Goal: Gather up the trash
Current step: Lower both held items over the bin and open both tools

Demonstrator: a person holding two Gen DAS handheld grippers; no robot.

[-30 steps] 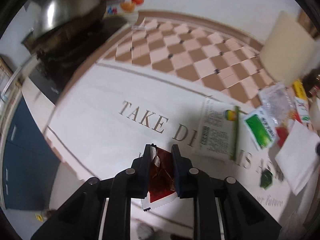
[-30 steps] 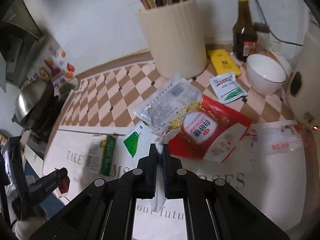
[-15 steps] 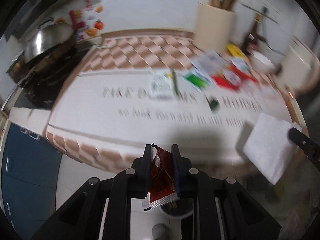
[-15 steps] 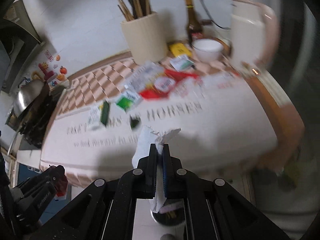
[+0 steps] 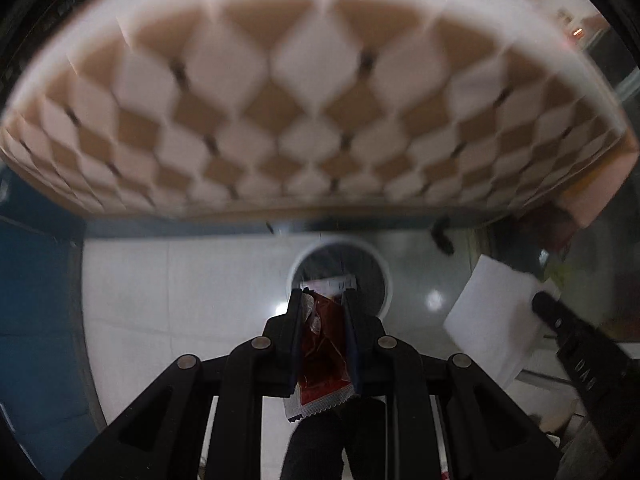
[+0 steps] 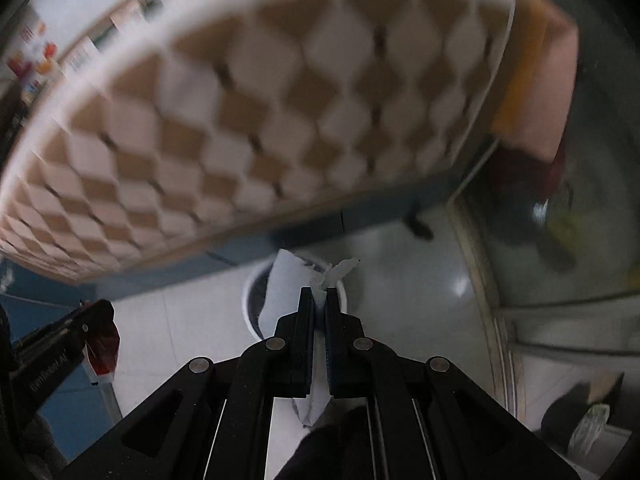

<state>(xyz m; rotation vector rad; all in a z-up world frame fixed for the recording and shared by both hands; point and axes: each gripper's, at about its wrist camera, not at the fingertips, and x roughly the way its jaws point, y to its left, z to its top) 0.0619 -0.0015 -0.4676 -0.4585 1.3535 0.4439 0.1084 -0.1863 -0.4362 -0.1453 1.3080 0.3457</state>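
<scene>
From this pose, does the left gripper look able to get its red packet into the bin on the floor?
Probably yes. The left gripper holds the red packet shut between its fingers, pointing down at the open bin below the table edge, with nothing visible between them.

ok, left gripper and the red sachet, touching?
Touching. The left wrist view shows the left gripper with both fingers pressed against the red sachet, no gap either side.

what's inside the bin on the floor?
Left wrist view: the bin holds at least one white wrapper with a barcode. The left gripper and its red sachet cover the near half; the rest is too dark to tell.
</scene>
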